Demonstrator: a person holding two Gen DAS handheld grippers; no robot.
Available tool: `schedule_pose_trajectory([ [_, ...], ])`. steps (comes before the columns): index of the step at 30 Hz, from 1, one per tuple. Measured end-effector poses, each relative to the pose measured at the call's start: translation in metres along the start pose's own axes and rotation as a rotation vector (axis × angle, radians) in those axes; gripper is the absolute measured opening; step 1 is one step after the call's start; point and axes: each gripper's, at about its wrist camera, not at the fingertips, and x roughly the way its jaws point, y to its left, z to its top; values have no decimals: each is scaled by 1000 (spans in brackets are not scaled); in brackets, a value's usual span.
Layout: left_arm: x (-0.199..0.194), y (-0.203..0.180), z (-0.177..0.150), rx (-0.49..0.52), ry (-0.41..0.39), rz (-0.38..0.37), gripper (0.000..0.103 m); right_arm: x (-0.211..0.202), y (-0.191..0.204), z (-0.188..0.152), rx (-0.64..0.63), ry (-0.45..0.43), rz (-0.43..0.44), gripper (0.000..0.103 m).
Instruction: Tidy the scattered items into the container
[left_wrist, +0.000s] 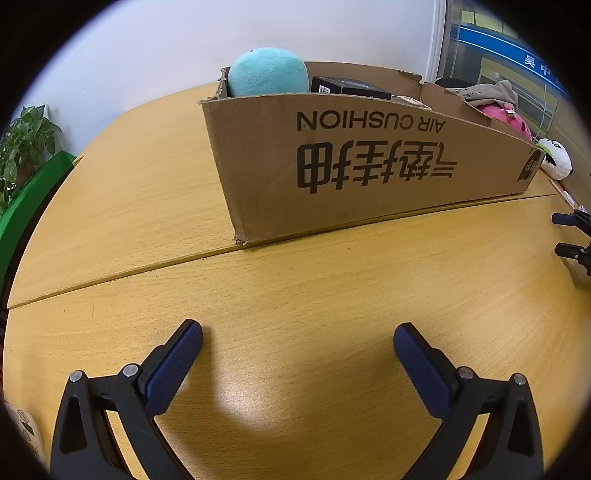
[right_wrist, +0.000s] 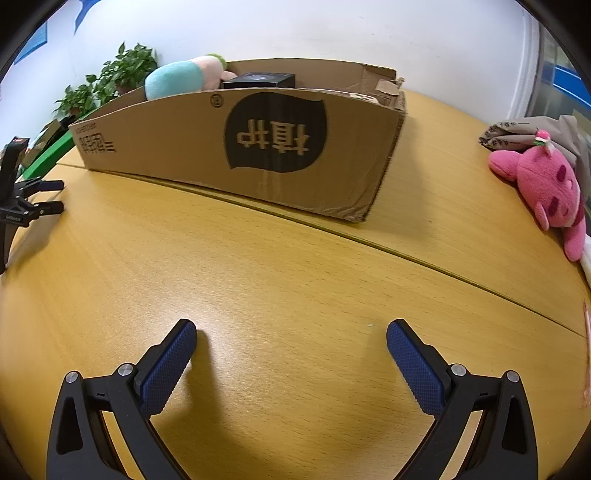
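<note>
Grippers, left (left_wrist: 297, 334) and right (right_wrist: 291, 330), both gape wide and empty above bare table (right_wrist: 280, 280), while cardboard box (right_wrist: 258, 147) sits upper centre and pink plush (right_wrist: 546, 184) lies far right, so a hasty grab may pinch only fur and drop it

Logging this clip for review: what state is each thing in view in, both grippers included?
Left gripper: open, empty, above bare table.
Right gripper: open, empty.
Cardboard box: open-topped, upright on the table.
Teal plush: inside the box, poking above the rim.
Black box: inside the cardboard box.
Pink plush: lying on the table, outside the box.
White plush: on the table, outside the box.
</note>
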Motion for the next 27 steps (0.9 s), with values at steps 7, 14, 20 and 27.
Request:
schedule_pose_trajectory([
  [7,9,2,3,8,-4,-7,103,1,2,2,-1,2,-2,103],
  [14,10,2,3,8,-4,-7,103,0,2,2,-1,2,-2,103],
  [20,8,2,2,8,-4,-7,103,-1,4,1,-1,1,-2,103],
  [27,9,2,2,8,-4,-7,103,-1,4,1,-1,1,-2,103],
])
